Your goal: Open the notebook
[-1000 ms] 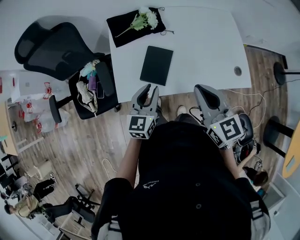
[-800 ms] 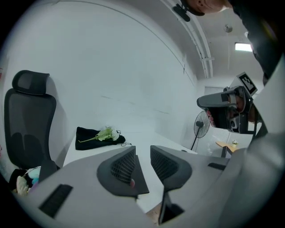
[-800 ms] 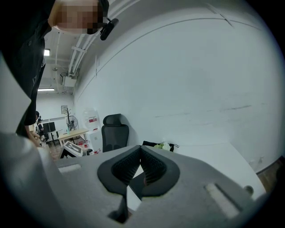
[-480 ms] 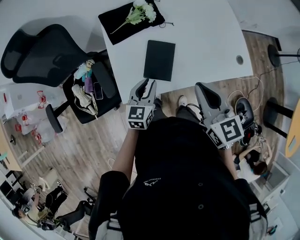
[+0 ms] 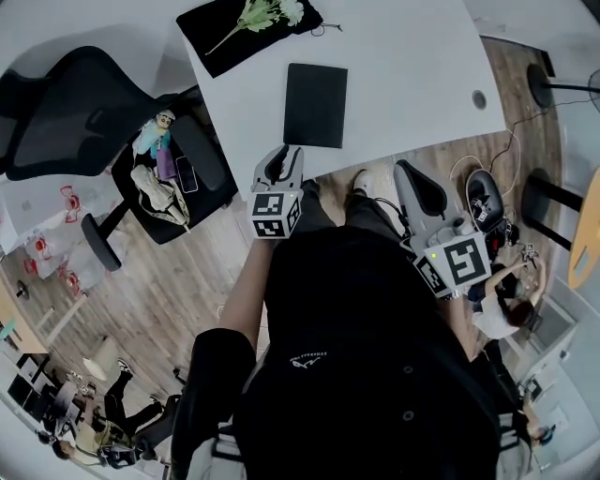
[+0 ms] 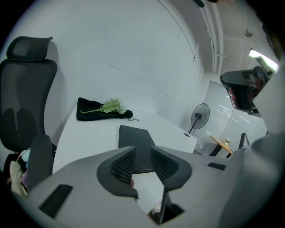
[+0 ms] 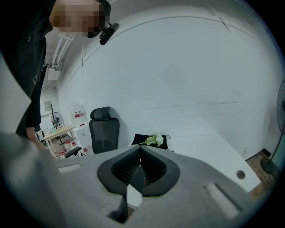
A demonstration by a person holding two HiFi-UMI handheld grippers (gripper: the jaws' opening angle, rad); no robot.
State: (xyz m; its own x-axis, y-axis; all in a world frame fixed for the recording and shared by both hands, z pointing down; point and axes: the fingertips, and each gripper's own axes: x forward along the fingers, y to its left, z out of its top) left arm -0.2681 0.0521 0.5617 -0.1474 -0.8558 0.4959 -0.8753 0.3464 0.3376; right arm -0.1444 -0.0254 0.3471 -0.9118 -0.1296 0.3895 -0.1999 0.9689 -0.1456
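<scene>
**Closed notebook on the table, both my claws short of it**

From my head view the notebook (image 5: 315, 105) lies flat on the white table (image 5: 412, 66), near the edge closest to me, with its short side toward me. It is closed: a plain black cover with square corners and no page showing. Further back on the table lies a black cloth (image 5: 214, 36) with a sprig of pale flowers (image 5: 261, 11) on it. A small round hole (image 5: 479, 98) sits in the tabletop on the right.

My left claw (image 5: 284, 156) hangs at the table's near edge, just short of the notebook and apart from it. Its own view shows what the head view cannot: the jaws stand spread with nothing between them, and the near end of the black cover shows through the gap. That view also takes in a standing fan (image 6: 199, 116) beyond the table's far corner.

My right claw (image 5: 411, 174) is over the floor, off the table's edge and to the right of the notebook. In its own view the jaws are pressed together at the tips and hold nothing. The claw's body covers the part of the table where the notebook lies, so only the cloth, the flowers and the hole show. This view alone shows a person in dark clothes at its left edge.

A black office chair (image 5: 70, 117) stands left of the table.
</scene>
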